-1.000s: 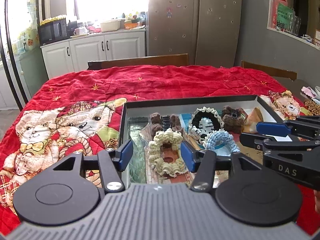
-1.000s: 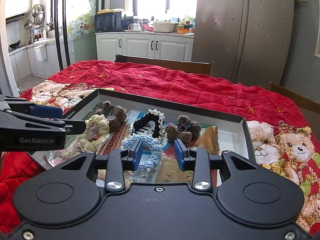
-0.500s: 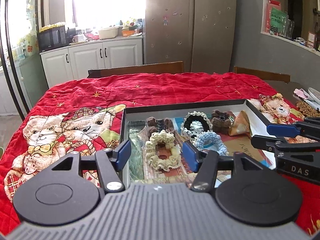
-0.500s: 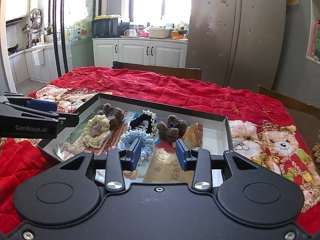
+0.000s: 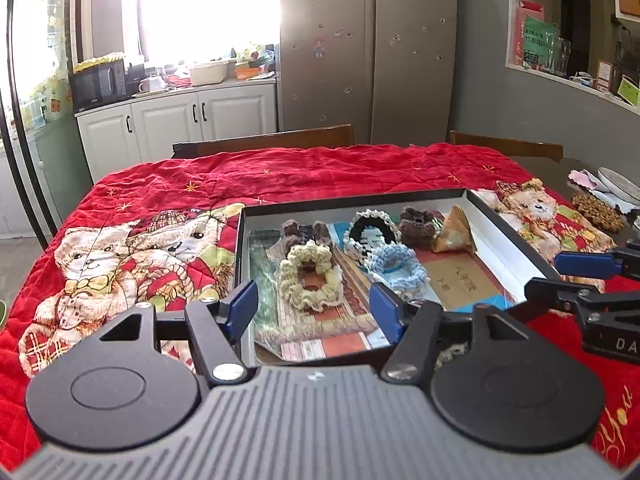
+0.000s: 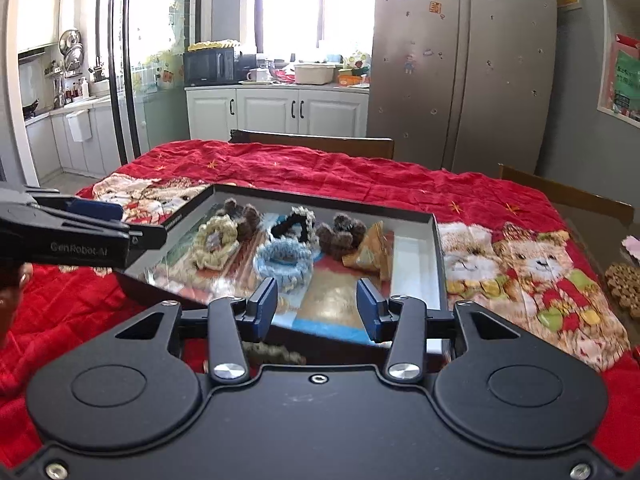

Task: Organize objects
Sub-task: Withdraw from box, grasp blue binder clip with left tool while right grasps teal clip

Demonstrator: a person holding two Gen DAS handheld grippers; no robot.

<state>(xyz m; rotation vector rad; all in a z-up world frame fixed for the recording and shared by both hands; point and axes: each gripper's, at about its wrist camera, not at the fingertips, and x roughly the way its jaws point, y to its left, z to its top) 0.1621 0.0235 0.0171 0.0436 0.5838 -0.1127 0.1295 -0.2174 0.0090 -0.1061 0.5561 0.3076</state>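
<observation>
Right now both grippers, left point(image 5: 314, 306) & right point(image 6: 317, 305), hang spread w/ nothing between them; both have just been opening. Beyond, the scrunchies — cream point(image 5: 310, 276), blue point(image 6: 285, 259), black point(image 6: 294, 226) — sit grouped in the box point(image 6: 436, 248), prob. for tidiness.

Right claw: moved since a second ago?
Yes. The right claw has backed away from the box, jaws just opening, empty; blue scrunchie now lies beyond its tips.

Each black tool point(image 5: 314, 312) point(image 6: 317, 307) has blue pads, silver screws and white lettering on its side.
</observation>
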